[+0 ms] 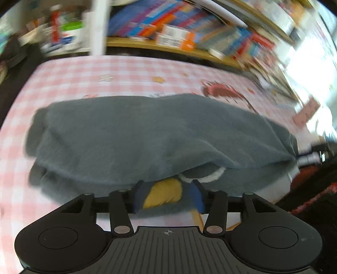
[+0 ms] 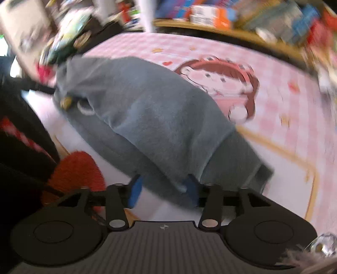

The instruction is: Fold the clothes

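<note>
The grey garment point(image 1: 147, 134) lies folded over on the pink checked surface point(image 1: 88, 71). The left gripper point(image 1: 168, 195) sits at its near edge, fingers parted over the yellow print point(image 1: 163, 195). The right gripper point(image 2: 163, 189) straddles the garment's near corner, fingers apart, not pinching.

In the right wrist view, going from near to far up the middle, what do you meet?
Right gripper with its jaws apart → grey garment → pink checked cloth → wooden shelf edge → blurred boxes.
</note>
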`<state>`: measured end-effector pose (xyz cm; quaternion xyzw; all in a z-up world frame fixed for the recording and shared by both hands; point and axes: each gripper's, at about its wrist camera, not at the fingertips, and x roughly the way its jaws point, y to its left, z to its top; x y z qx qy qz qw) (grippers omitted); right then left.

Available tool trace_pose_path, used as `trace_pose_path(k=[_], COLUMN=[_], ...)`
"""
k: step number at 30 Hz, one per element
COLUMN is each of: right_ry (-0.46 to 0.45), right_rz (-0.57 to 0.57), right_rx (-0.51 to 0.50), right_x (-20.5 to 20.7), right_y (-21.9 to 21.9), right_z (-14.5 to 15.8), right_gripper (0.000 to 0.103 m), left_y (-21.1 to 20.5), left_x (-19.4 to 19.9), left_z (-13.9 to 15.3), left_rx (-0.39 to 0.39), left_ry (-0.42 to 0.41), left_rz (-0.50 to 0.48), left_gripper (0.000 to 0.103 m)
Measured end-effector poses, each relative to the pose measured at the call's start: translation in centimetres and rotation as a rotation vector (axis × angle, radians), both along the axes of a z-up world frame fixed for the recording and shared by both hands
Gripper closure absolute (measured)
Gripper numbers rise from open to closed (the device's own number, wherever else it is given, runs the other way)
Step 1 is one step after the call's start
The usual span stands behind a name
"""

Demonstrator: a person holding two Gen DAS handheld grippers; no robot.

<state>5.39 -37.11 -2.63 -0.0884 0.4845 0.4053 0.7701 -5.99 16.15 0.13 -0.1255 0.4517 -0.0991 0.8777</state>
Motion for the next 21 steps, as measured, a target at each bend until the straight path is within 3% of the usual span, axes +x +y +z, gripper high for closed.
trace_pose_path(k=[4,7,9,12,15,21], right_ry=[0.133,0.255,0.332,0.451,0.515,0.632], right_rz=[-0.197,-0.404,-0.546,-0.695,-0.749,-0.815], right_rx=[0.062,0.157,0.232,0.370,0.453,0.461], right_x=[0.7,1.6,2.2,2.5,2.4,2.0], right_y=[-3.0,-5.4,-6.6,-7.7,-7.6,-6.0], right_z=[-0.1,-0.8,-1.6,-2.6,-3.2,-5.4], right_gripper=[0.042,0.037,0.031,0.031,0.032,0.036], left_y=[3.2,5.0,5.5,5.7,6.2,7.4], left_x=[-1.8,-2.1,-2.1,-2.2,-2.4,-2.0], left_z=[-0.2,-0.8,-1.2,-1.5,-1.9,-4.2], left_rx=[-0.110,-0.189,-0.251,-0.297,-0.333,-0.420], left_ry=[-0.016,-0.006,-0.002,-0.007,0.005,0.080], left_rz=[0.234,0.418,0.474,0.521,0.587,0.736], left_gripper=[0.047,0.047,0.047,0.047,0.047,0.047])
